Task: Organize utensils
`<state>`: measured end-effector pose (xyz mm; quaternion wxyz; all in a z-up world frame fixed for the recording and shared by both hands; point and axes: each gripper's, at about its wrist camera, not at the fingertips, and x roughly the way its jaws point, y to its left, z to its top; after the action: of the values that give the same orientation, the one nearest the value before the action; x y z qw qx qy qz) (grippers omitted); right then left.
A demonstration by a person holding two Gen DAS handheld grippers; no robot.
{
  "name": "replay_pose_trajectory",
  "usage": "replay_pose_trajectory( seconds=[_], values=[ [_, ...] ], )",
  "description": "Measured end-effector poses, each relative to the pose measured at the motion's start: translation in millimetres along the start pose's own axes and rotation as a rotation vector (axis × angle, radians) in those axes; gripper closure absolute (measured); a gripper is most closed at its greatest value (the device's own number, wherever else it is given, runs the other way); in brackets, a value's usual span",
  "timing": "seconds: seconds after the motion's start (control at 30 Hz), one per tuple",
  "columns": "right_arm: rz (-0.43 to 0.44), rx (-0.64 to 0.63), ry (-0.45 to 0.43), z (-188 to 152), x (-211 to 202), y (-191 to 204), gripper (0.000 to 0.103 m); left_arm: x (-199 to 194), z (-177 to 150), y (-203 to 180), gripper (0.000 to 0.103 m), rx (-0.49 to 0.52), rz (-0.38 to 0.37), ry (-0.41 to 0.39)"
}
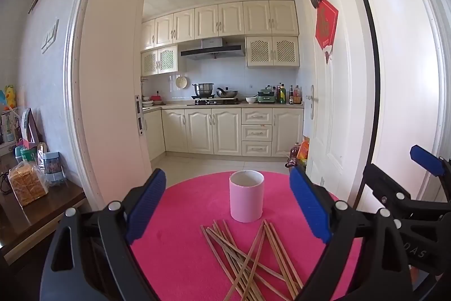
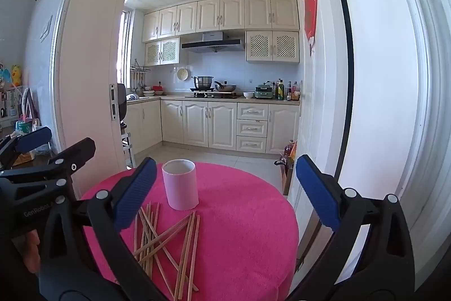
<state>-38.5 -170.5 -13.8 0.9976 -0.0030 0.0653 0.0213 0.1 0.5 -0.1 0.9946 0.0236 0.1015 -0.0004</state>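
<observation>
Currently I hold both grippers raised over the near edge of the round table (image 1: 186, 244), which is covered in pink cloth, and neither is touching anything. My left gripper (image 1: 228, 205) has its jaws spread wide with nothing between the blue pads; my right gripper (image 2: 225, 193) is likewise wide apart and empty. I judge this spread suits a first pick from above.

Taking the pink cup (image 1: 247, 195) as the landmark: it stands upright on the cloth with its mouth facing up and looks empty, so it is ready to receive utensils. The chopsticks (image 1: 251, 258) lie flat just in front of the cup, on my side, crossing one another in a loose heap; none is in the cup. From the left gripper's view the cup sits centred between the fingers. From the right gripper's view the cup and heap sit toward the left finger (image 2: 135, 193).

Because the sticks overlap, I judge a top-lying one should go first, to avoid dragging its neighbours.
</observation>
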Motion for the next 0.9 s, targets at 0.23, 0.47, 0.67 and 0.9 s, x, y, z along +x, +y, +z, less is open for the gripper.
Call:
replay_pose_trajectory(
  seconds=[0.23,0.47,0.67,0.9],
  values=[
    [-0.003,-0.003,0.011,-0.7,1.3,1.4,0.006,-1.2,0.1,-3.3,0.015,-0.001,0.000,-0.001],
    [0.000,0.003,0.013,0.1,0.5,0.2,0.006,-0.4,-0.4,-2.1,0.015,-0.002,-0.001,0.001],
    [0.001,0.006,0.016,-0.3,0.9,0.6,0.006,-0.5,-1.1,-1.7,0.015,-0.003,-0.002,0.002],
    [0.003,0.008,0.020,-3.1,7.4,-0.3,0.006,-0.2,-0.8,-1.1,0.015,-0.001,-0.001,0.003]
  ],
)
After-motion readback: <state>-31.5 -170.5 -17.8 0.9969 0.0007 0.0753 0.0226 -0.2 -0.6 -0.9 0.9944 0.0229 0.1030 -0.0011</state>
